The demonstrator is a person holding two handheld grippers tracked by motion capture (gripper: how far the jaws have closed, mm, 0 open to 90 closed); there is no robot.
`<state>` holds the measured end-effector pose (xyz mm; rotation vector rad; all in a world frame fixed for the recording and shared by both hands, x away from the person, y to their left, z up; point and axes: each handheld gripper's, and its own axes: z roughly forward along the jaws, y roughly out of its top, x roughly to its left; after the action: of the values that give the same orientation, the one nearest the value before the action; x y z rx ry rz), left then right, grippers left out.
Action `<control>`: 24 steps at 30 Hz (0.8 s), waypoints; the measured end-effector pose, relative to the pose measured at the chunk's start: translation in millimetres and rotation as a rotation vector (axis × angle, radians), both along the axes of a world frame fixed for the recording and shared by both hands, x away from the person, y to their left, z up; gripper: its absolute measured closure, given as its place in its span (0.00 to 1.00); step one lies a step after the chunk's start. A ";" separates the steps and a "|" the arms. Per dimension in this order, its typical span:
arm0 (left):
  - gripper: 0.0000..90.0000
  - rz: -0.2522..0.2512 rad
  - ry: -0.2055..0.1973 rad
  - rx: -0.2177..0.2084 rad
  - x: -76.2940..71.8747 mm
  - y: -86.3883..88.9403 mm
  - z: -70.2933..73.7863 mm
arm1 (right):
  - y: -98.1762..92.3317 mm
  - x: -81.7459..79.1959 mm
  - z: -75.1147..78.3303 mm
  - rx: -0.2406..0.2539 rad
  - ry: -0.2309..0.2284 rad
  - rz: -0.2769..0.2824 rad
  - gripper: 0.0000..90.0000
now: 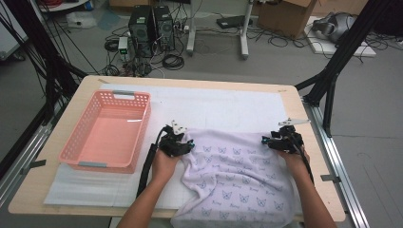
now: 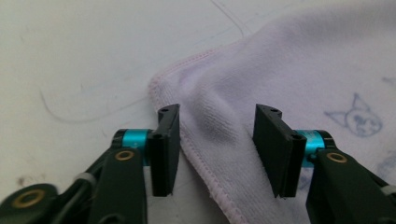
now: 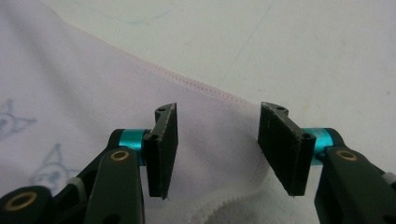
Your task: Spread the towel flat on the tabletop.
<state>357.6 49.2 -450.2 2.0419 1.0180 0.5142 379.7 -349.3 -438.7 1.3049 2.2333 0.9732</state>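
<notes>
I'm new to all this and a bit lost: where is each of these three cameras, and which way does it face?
High view: above the person's side, looking forward and down on the table; both forearms show.
Left gripper view: rides the left gripper, looking along its fingers at the towel corner.
Right gripper view: rides the right gripper, facing the towel's hem.
All share the towel.

No writing, label, brand, number or sign can be read anywhere.
</notes>
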 end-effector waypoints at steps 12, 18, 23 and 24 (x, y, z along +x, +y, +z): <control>0.95 0.157 -0.041 -0.120 23.5 29.6 14.8 | 17.4 2.3 -6.0 -0.020 -0.009 0.085 0.62; 0.67 0.162 -0.003 -0.143 26.7 28.8 7.5 | 24.1 15.4 -2.1 -0.079 -0.051 0.142 0.96; 0.48 0.154 0.008 -0.170 24.2 26.0 9.8 | 1.6 44.8 7.3 -0.103 -0.149 -0.079 0.97; 0.47 0.148 0.020 -0.167 23.5 24.3 9.4 | -3.2 48.0 8.1 -0.101 -0.158 -0.123 0.97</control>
<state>381.2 73.5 -440.9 1.8378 1.1896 0.4689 427.8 -352.5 -430.5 1.2590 2.0315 0.8747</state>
